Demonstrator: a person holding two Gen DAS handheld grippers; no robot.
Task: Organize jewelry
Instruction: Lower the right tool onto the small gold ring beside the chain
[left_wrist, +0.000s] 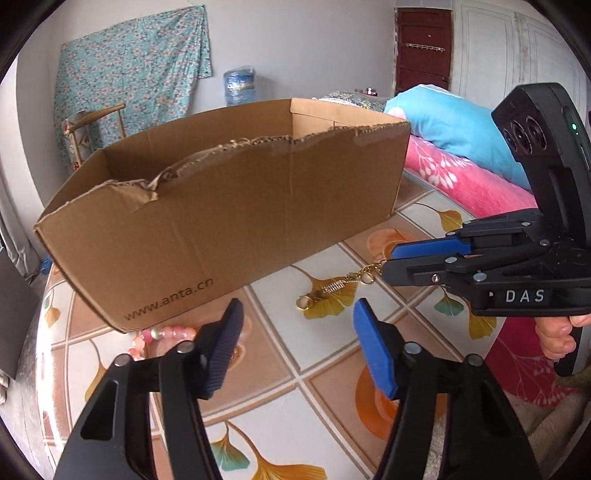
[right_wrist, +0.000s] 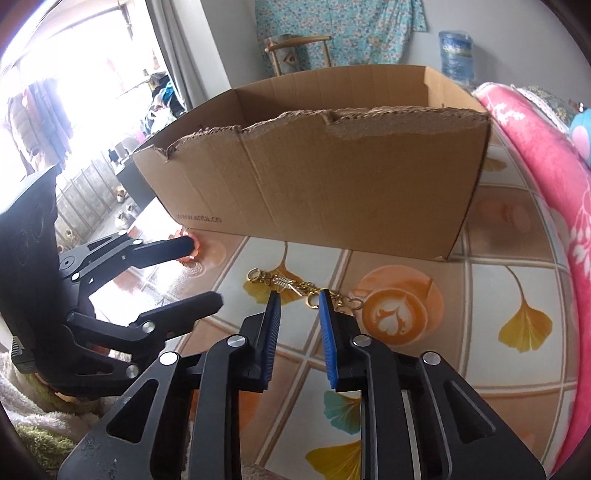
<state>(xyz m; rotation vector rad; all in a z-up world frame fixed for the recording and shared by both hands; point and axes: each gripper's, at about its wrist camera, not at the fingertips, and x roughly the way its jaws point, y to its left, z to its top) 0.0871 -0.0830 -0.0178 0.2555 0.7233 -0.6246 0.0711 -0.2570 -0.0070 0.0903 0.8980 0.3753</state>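
My right gripper (right_wrist: 295, 299) fingers stand apart around the gold chain (right_wrist: 286, 284) lying just before the cardboard box (right_wrist: 325, 184), ready to pinch it, while my left gripper (left_wrist: 295, 317) waits, fingers wide apart.

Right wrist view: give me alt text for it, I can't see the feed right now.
The right gripper, fingers open, reaches over a gold chain lying on a patterned tablecloth. Behind it stands an open cardboard box with a torn top edge. The left gripper, also open, reaches in from the left near pink beads by the box corner.
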